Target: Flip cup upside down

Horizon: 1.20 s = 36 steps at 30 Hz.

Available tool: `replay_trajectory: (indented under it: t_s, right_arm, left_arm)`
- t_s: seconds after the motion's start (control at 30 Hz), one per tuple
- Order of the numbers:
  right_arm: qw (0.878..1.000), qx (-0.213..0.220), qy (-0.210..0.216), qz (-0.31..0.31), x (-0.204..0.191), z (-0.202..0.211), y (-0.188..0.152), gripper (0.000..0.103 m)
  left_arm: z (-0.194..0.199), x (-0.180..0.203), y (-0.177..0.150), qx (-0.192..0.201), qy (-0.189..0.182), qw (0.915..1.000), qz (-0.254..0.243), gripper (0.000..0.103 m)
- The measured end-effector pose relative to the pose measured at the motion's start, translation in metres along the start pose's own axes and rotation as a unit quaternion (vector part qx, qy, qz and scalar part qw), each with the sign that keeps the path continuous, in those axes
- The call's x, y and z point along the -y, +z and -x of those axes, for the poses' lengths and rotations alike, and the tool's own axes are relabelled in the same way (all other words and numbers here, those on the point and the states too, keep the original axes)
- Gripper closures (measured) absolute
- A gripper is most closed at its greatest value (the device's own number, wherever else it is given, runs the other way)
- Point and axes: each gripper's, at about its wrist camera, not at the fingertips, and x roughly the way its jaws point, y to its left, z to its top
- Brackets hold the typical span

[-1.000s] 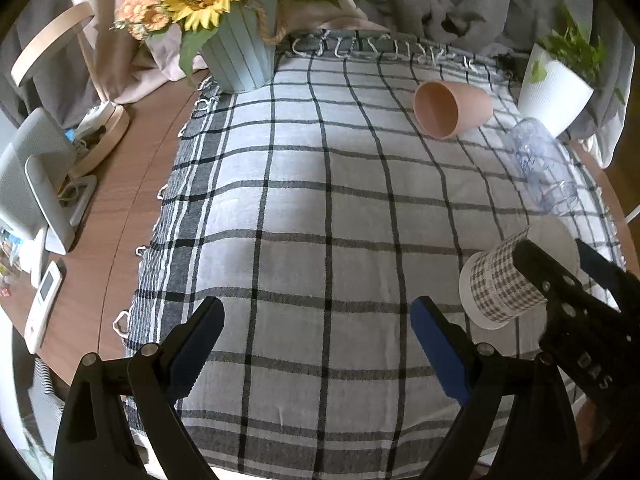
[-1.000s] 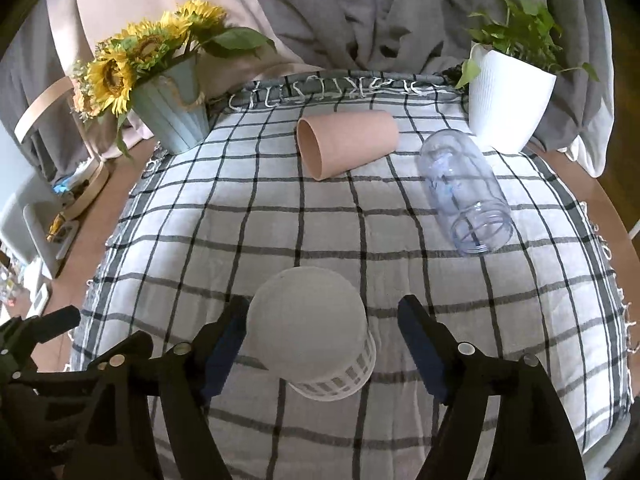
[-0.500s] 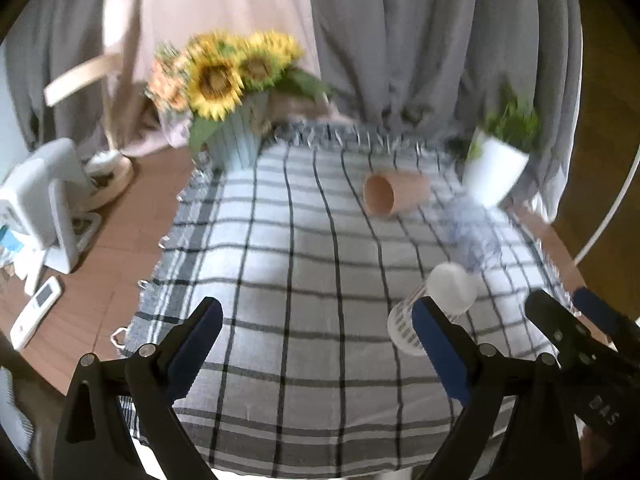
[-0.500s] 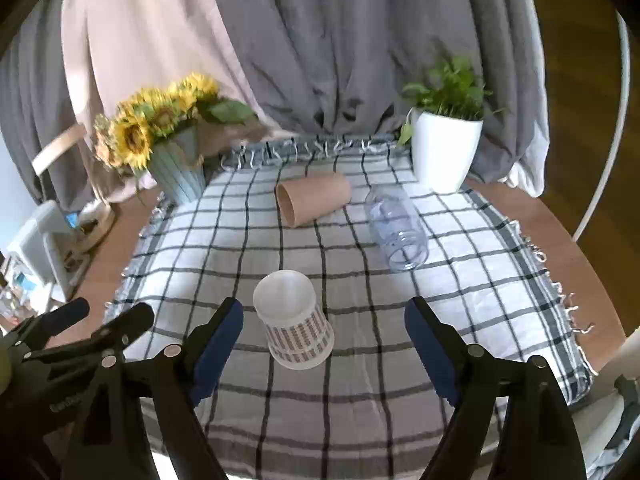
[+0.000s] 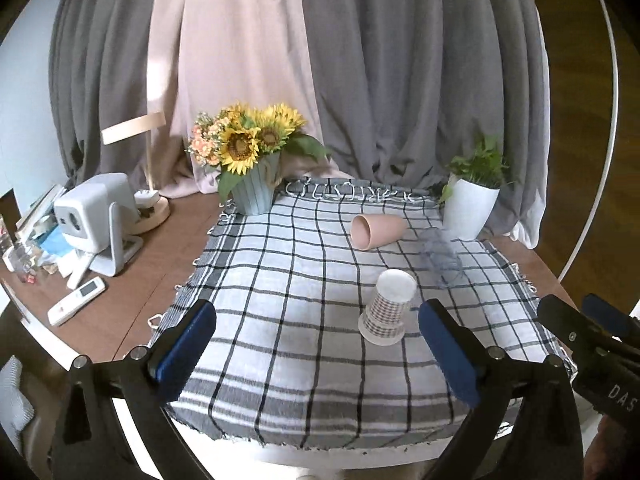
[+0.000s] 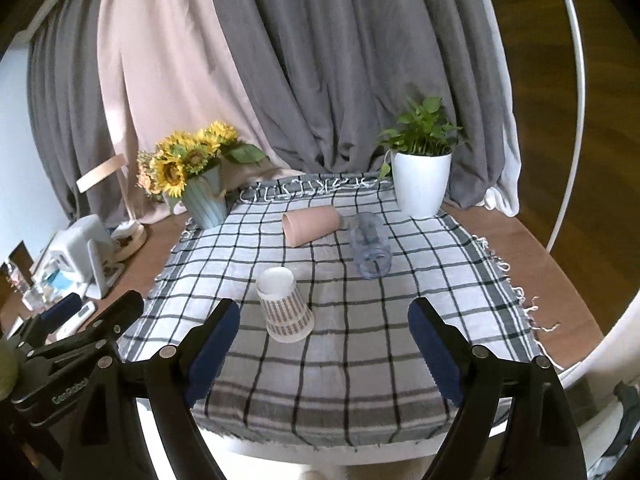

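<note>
A white checked paper cup (image 5: 387,307) stands upside down, rim on the plaid cloth, near the front right; it also shows in the right wrist view (image 6: 283,304). A pink cup (image 5: 376,230) (image 6: 311,225) and a clear glass (image 5: 440,255) (image 6: 370,249) lie on their sides behind it. My left gripper (image 5: 316,344) is open and empty, held back above the table's front edge. My right gripper (image 6: 323,344) is open and empty, also back from the cup.
A sunflower vase (image 5: 253,160) stands at the back left of the plaid cloth (image 5: 280,280) and a white plant pot (image 5: 472,204) at the back right. A grey device (image 5: 96,220), a remote (image 5: 76,300) and clutter lie on the wooden table on the left.
Both grippers pulled back and up, away from the table. The right gripper, which bracketed the upside-down checked cup, now stands clear of it; the cup stays on the cloth.
</note>
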Motion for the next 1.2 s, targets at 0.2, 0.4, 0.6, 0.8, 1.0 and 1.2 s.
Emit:
replay_trajectory:
  t_s: [0.2,0.4,0.6,0.8,1.0,1.2]
  right_arm:
    - [1.0,0.019,0.007,0.0,0.007,0.033,-0.009,0.017]
    - [0.999,0.034,0.0,-0.001,0.004,0.058,-0.02,0.017]
    - [0.999,0.052,-0.01,-0.007,-0.001,0.079,-0.029,0.017]
    - [0.998,0.054,-0.011,-0.008,-0.002,0.091,-0.038,0.017]
    - [0.998,0.056,-0.006,-0.01,0.002,0.099,-0.042,0.017]
    - [0.998,0.056,-0.004,-0.004,0.006,0.103,-0.043,0.017]
  left_arm:
    - [0.032,0.006,-0.014,0.022,0.016,0.9995,-0.013,0.0]
    - [0.05,0.003,-0.022,0.026,0.002,0.9996,-0.015,0.0]
    - [0.069,0.006,-0.025,0.039,-0.004,0.9982,-0.046,0.0]
    - [0.079,0.007,-0.031,0.041,-0.004,0.9981,-0.045,0.0]
    - [0.085,0.008,-0.034,0.043,0.0,0.9983,-0.039,0.0]
    - [0.084,0.009,-0.036,0.041,-0.001,0.9985,-0.034,0.0]
